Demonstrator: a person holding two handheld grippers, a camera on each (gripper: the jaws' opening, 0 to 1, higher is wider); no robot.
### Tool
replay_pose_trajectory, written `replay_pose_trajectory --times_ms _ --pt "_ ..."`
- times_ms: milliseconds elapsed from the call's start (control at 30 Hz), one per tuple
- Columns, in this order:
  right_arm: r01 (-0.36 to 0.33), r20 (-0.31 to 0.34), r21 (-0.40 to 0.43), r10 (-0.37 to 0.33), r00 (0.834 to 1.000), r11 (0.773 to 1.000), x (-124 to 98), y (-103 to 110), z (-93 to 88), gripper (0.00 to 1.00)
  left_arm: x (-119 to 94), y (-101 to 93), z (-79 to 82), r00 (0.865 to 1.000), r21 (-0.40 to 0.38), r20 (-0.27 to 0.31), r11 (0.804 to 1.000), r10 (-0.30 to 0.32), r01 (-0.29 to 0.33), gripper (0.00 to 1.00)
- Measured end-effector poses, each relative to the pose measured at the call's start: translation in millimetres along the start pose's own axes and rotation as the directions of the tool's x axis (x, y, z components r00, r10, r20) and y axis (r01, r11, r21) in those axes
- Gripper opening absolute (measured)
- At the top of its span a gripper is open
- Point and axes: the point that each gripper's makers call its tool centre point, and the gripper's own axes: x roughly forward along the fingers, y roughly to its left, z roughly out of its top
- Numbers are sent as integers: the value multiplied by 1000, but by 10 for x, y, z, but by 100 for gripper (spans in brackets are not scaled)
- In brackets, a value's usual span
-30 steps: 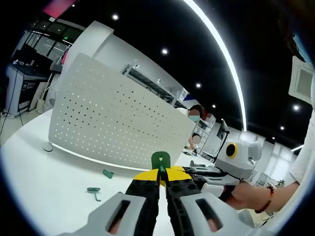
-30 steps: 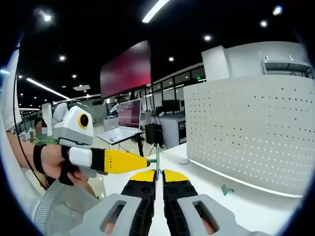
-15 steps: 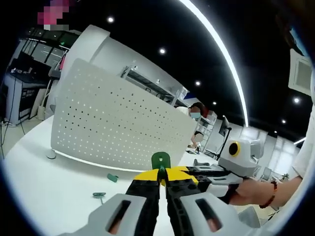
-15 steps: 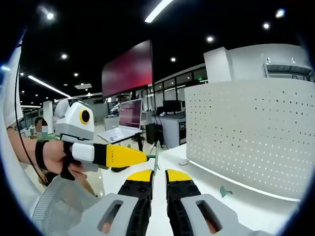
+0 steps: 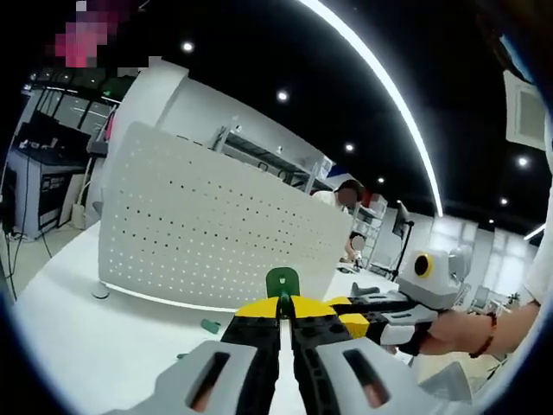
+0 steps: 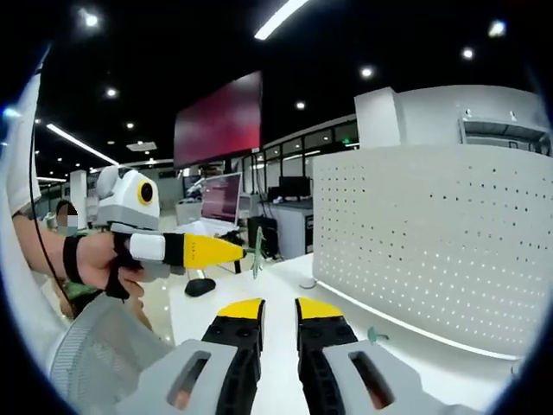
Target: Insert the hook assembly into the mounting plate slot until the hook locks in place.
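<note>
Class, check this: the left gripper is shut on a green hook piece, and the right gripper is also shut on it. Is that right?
Not quite. The left gripper is shut on the green hook piece, but in the right gripper view the right gripper is open, its jaws apart with nothing between them.

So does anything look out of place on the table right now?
One small green piece lies loose on the white table before the pegboard, apart from the green hook clamped in the left hand-held gripper.
</note>
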Motion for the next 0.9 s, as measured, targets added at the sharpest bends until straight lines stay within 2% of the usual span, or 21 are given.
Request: replay_pose_trajectory --times_ms 200,267,367,467,500,667,733,900 --pt "15 -10 -1 -15 1000 1000 -99 -21 -79 15 19 104 94 998 38 32 998 50 -51 2" --pt "16 -14 0 -16 1000 1000 -120 -22 -95 15 39 130 124 998 20 41 998 57 -58 2" --pt "22 -17 1 -22 1000 1000 -157 -36 -112 16 74 163 129 997 109 20 991 81 -82 2" --pt "27 -14 -1 -27 1000 1000 -211 -44 -122 16 125 164 197 997 70 40 995 63 -66 2" --pt "25 -15 1 -25 1000 1000 -221 -46 -126 17 133 190 213 996 76 42 994 75 -78 2" --pt "33 -25 13 -32 999 999 -291 -89 -192 17 194 266 370 993 121 67 987 101 -108 2" --pt "38 -24 21 -38 999 999 -320 -107 -209 17 220 318 443 990 113 83 986 110 -119 2" --pt "36 -36 17 -35 999 999 -373 -105 -248 18 268 425 571 981 158 107 972 159 -175 2"
